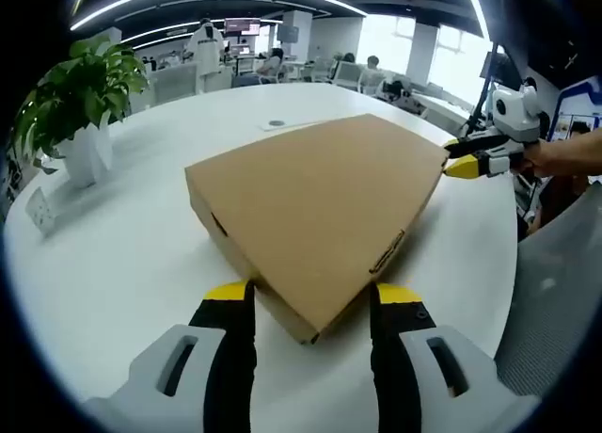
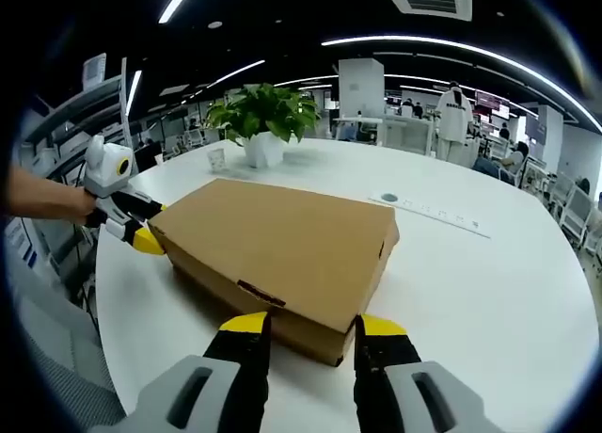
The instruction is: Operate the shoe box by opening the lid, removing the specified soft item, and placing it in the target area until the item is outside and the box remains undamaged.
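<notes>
Shoe box [image 1: 315,202]: plain brown cardboard, lying flat on the white round table [image 1: 103,264], lid down and closed; contents cannot be seen. The soft item is not visible, so its place cannot be told from outside the box.

Left gripper [image 1: 312,306]: jaws apart, yellow-tipped, straddling the near corner of the box in the left gripper view; whether they touch the cardboard cannot be told. The same gripper appears in the right gripper view at the far left corner of the box [image 2: 273,245], held by a person's hand [image 2: 42,200].

Right gripper [image 2: 310,328]: jaws apart, set either side of the near corner of the box, tips close against the side wall; nothing clamped between them. In the left gripper view it sits at the far right corner of the box, tips at the lid edge, with a hand behind it.

Other items: a potted plant [image 1: 80,104] in a white pot stands on the table, well apart from the box, with a small white card [image 1: 39,212] near it. A grey disc [image 2: 389,198] lies flush on the table beyond the box
</notes>
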